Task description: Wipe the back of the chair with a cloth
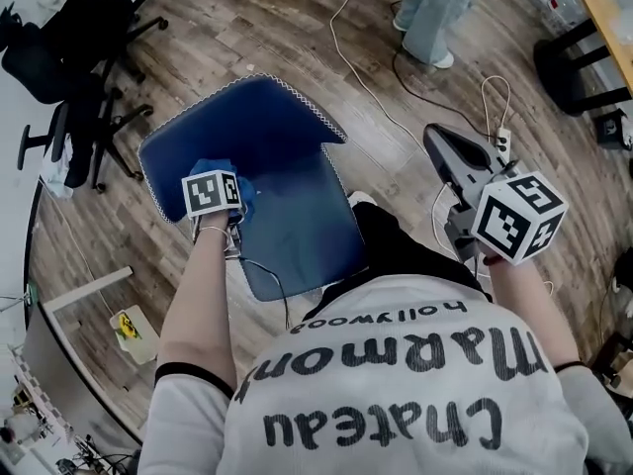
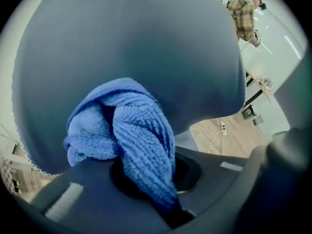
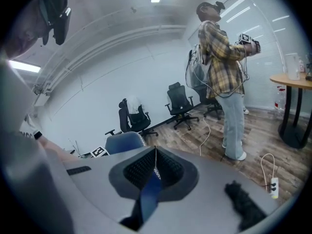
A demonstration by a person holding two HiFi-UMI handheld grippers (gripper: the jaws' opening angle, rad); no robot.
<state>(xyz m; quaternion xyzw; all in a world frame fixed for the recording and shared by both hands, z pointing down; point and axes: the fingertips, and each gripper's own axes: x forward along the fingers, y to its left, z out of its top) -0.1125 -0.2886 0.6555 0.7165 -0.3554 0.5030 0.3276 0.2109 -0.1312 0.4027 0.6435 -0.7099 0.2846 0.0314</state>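
Left gripper (image 1: 223,198) holds the cloth (image 1: 220,171) on the chair back (image 1: 267,127); right gripper (image 1: 447,154) is held well apart to the right.
Left gripper view: the fingers (image 2: 68,199) are clamped on a bunched blue cloth, which bulges out ahead of them and lies against the dark blue padded chair back. Head view: the cloth sits left of centre on that surface, inside its white-stitched edge. The right gripper is over the wooden floor (image 1: 297,28), beside a white cable (image 1: 381,97). Right gripper view: its fingers (image 3: 141,167) are closed together with no object held. It faces a standing person in a plaid shirt (image 3: 222,48) and black office chairs (image 3: 179,101).
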